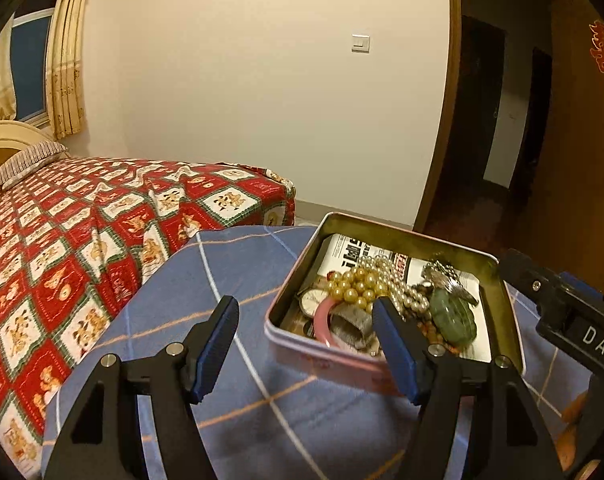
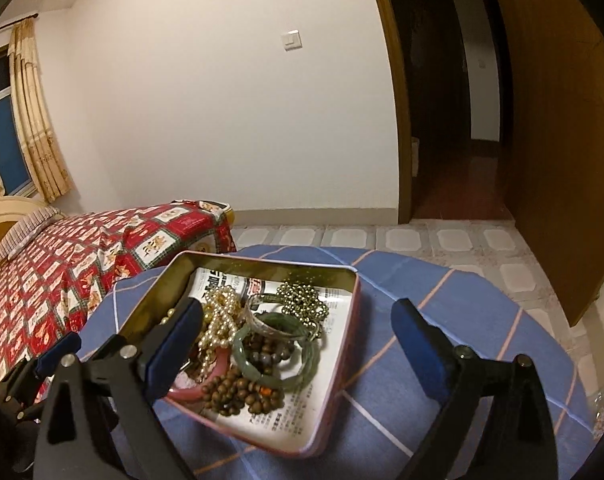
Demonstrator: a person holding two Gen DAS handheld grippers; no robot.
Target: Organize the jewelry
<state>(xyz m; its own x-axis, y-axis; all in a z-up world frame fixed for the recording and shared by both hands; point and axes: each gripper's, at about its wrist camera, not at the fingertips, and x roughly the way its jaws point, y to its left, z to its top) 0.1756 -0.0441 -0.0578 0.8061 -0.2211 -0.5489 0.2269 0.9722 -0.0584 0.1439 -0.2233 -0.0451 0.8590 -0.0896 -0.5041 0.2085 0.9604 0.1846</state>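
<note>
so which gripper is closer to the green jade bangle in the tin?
Right. The right gripper hangs open straddling the green jade bangle; the left gripper is open at the pink metal tin's near-left wall.

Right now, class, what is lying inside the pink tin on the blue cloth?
The tin holds a printed paper lining, pearl strand, green bangle, brown bead bracelet, pink bangle and metal bead chain. Whatever sits beneath the heap is covered.
</note>
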